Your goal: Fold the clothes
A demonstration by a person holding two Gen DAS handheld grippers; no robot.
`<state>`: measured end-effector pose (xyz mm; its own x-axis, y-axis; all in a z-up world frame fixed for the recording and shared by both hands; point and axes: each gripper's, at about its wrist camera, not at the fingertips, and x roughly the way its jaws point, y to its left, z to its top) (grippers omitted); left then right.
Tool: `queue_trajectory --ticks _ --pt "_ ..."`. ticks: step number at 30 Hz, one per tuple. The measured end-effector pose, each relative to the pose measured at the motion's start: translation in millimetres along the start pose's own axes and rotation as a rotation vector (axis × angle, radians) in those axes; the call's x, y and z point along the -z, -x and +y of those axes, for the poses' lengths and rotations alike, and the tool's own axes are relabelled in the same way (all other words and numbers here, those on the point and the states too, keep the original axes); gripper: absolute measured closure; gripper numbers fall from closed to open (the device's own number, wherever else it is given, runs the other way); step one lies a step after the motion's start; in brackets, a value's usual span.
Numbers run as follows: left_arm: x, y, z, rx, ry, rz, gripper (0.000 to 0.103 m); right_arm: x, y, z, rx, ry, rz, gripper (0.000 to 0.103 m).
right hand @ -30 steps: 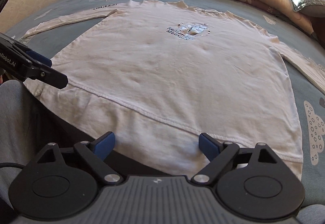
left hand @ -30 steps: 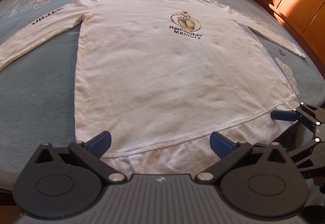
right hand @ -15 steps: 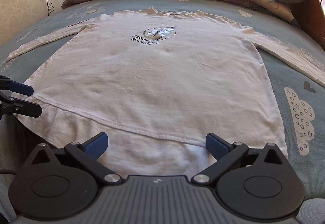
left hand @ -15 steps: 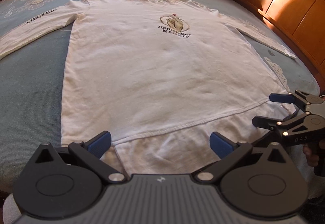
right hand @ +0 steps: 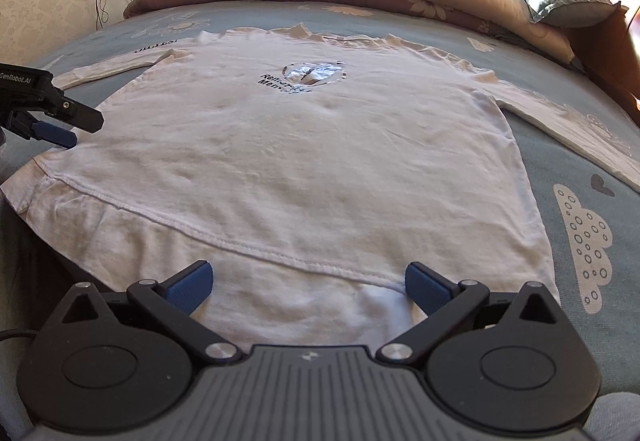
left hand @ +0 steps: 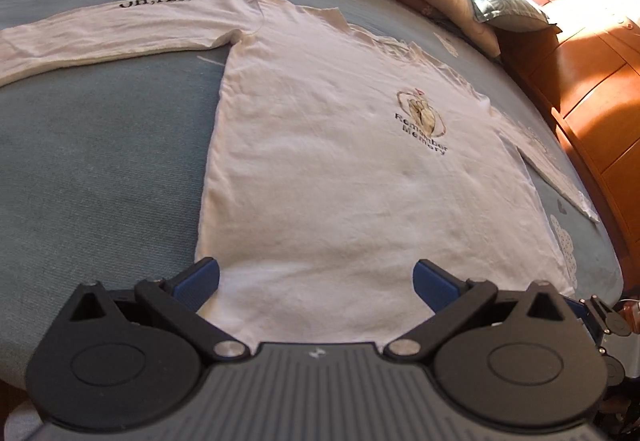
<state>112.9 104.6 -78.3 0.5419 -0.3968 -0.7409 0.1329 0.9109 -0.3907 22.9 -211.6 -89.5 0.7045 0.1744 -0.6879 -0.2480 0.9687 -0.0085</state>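
While both tools are held with fingers spread apart, nothing is gripped. Ahead of the left gripper [left hand: 316, 279] and right gripper [right hand: 308, 283], the white shirt [right hand: 304, 153] is spread flat, its hem lying between each pair of fingers.

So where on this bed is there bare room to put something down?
Bare blue bedsheet lies below the left sleeve beside the shirt, and by the cloud print right of it. The middle is covered.
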Motion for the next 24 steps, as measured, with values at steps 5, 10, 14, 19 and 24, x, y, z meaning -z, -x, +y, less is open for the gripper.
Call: queue_trajectory --ticks 5,10,14,19,24 --pt "11 18 -27 0.072 -0.043 -0.030 0.001 0 10 -7 -0.014 -0.048 -0.049 0.000" --pt "21 -3 -65 0.134 -0.128 0.015 0.001 -8 20 -32 -0.140 -0.212 -0.111 0.000" --pt "35 -13 -77 0.135 -0.170 0.044 0.001 -4 17 -28 -0.231 -0.249 -0.088 0.000" --pt "46 -5 -68 0.134 -0.155 0.046 0.001 3 16 -25 -0.202 -0.220 -0.039 0.000" --pt "30 3 -59 0.132 -0.125 0.019 0.001 -1 27 -42 -0.167 -0.265 -0.056 0.000"
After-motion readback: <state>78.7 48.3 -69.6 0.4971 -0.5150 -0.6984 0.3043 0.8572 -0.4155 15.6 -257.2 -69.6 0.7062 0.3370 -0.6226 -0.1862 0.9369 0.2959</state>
